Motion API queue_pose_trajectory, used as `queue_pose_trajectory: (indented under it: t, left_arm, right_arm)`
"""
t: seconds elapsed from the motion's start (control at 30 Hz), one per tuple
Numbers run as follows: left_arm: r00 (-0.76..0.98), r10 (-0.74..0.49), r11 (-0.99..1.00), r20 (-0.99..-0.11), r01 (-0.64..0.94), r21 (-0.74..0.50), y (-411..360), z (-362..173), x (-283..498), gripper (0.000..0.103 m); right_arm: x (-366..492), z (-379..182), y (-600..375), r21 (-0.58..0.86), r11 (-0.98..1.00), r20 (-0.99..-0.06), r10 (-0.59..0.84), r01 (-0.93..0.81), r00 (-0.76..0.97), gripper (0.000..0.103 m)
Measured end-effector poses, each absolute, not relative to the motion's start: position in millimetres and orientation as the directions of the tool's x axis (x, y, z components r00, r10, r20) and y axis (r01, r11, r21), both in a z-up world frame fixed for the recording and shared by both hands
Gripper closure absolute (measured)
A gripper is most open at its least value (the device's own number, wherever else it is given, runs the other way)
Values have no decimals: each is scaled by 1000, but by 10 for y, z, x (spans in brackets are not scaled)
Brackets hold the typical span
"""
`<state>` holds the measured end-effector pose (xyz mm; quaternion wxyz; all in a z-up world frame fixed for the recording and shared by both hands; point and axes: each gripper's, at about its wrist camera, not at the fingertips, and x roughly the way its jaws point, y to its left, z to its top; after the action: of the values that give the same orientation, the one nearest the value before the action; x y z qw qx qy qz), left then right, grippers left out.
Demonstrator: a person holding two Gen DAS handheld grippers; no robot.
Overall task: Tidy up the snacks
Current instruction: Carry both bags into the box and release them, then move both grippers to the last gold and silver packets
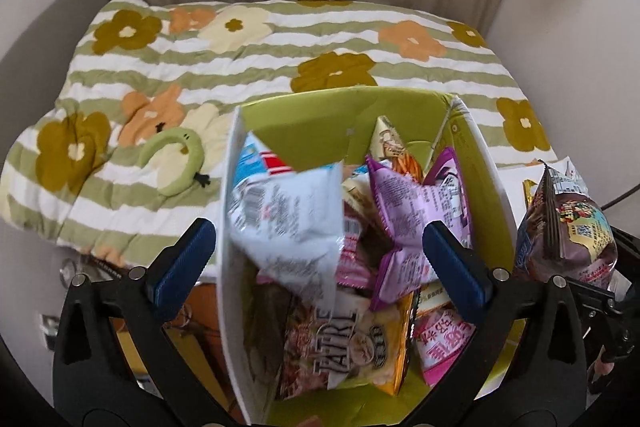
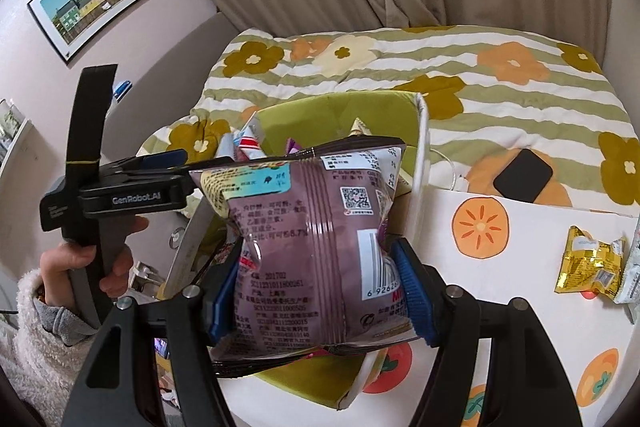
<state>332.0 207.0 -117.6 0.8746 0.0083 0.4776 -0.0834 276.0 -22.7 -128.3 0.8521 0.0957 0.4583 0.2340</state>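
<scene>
A white box with a green lining (image 1: 229, 187) holds several snack packets, among them a lilac one (image 1: 416, 211) and a gold one (image 1: 360, 351). My left gripper (image 1: 318, 231) stands wide open above the box. A white packet (image 1: 292, 219) lies blurred between its blue pads, and neither pad touches it. My right gripper (image 2: 316, 287) is shut on a maroon snack bag (image 2: 312, 227), held just over the box's right wall (image 2: 422, 163). That same bag (image 1: 564, 227) shows at the right of the left wrist view.
The box stands on a white table with orange fruit prints (image 2: 540, 227). A gold packet (image 2: 588, 259) lies there. Behind is a flowered, striped quilt (image 1: 280, 59) with a green plush ring (image 1: 172, 159) and a black phone (image 2: 522, 175). A hand (image 2: 80, 259) grips the left tool.
</scene>
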Motion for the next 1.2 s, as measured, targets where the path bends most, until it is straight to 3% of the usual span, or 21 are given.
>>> queue_pose_trajectory:
  t: [0.2, 0.27, 0.33, 0.77, 1.2]
  left_arm:
    - [567, -105, 994, -817, 83, -71, 2304, -1056, 3114, 1]
    - [568, -88, 996, -818, 66, -62, 2362, -1059, 3056, 1]
    - [564, -78, 997, -822, 50, -60, 2417, -1093, 2968, 1]
    - [568, -91, 995, -818, 22, -96, 2525, -1047, 2435, 1]
    - [606, -223, 974, -763, 165, -154, 1993, -662, 2157, 1]
  right_arm:
    - [2792, -1412, -40, 364, 875, -763, 477, -321, 437, 36]
    - [2763, -1441, 32, 331, 885, -768, 454, -326, 452, 27]
    - [2686, -1439, 87, 302, 885, -746, 451, -353, 491, 0]
    - [2262, -1220, 76, 256, 896, -698, 430, -362, 572, 0]
    - [1835, -823, -325, 229, 939, -664, 343, -256, 664, 0]
